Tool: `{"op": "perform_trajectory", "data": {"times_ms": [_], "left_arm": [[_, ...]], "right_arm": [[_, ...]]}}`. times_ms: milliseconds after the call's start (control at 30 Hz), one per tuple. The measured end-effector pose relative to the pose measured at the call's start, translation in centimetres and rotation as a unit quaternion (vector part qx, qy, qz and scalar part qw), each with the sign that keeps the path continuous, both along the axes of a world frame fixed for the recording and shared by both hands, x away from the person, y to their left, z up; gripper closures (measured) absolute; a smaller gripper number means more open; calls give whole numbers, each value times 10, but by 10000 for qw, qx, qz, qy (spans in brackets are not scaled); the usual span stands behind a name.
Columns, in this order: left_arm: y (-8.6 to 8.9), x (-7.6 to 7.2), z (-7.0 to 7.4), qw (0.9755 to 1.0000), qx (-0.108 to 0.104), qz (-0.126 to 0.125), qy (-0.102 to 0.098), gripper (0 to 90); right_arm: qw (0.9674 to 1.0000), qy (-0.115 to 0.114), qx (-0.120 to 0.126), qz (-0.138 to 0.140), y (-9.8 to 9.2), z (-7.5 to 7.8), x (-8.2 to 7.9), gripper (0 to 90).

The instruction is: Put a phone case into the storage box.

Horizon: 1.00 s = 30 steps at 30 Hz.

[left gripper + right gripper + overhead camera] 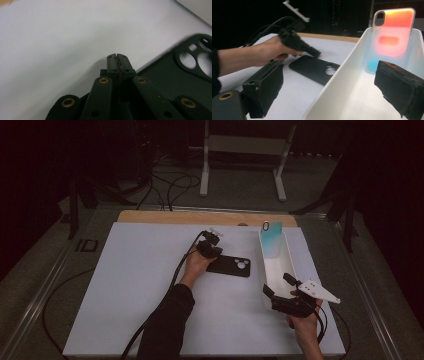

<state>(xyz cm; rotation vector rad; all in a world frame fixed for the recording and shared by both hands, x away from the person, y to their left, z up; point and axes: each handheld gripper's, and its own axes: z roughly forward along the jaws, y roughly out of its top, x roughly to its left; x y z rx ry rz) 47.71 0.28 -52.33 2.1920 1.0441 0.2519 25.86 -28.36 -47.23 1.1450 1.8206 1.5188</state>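
**Black phone case on the white board, closed left gripper at its edge**

On the white board (130, 285) lies a black phone case (230, 265), flat, inner side up, just left of a long white bin (286, 265). Much of the scene is dim: the floor and stands beyond the table are nearly lost in shadow, and in the high view the left gripper (210, 247) is a dark clump whose jaws cannot be read there.

The case is matt black with a raised rim and a round camera opening holding several smaller holes. In the left gripper view the black phone case (175, 77) is cut off at the right and bottom edges, with the left gripper (118, 60) pressed together, nothing between its toothed pads, its tip just beside the case's edge.

The right gripper (280, 287) hangs over the near end of the bin, jaws spread wide. Its own view shows what the high view barely gives: a second, translucent case (390, 37) glowing orange to blue, leaning upright against the bin's far wall. That view also shows the left hand (265, 53) with its gripper low over the black case.
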Motion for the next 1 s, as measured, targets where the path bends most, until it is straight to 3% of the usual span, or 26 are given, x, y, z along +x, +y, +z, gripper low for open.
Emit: {"op": "perform_trajectory", "data": {"times_ms": [167, 500, 800, 867, 1000], "left_arm": [[18, -26, 0, 10000, 10, 45, -55, 900], [34, -79, 1, 9996, 192, -81, -189, 900], [37, -88, 2, 9997, 134, -13, -196, 897], [41, -92, 5, 9995, 137, -10, -269, 892], [59, -107, 21, 9980, -199, 76, -600, 830]], "right_arm": [[10000, 5, -23, -10, 0, 0, 0, 86], [10000, 3, -67, 2, 1, 0, 1, 86], [9999, 21, -100, 15, 0, 0, 2, 90], [9999, 32, -85, 51, -1, 0, 3, 90], [9999, 51, -92, 41, -2, 0, 4, 90]]}}
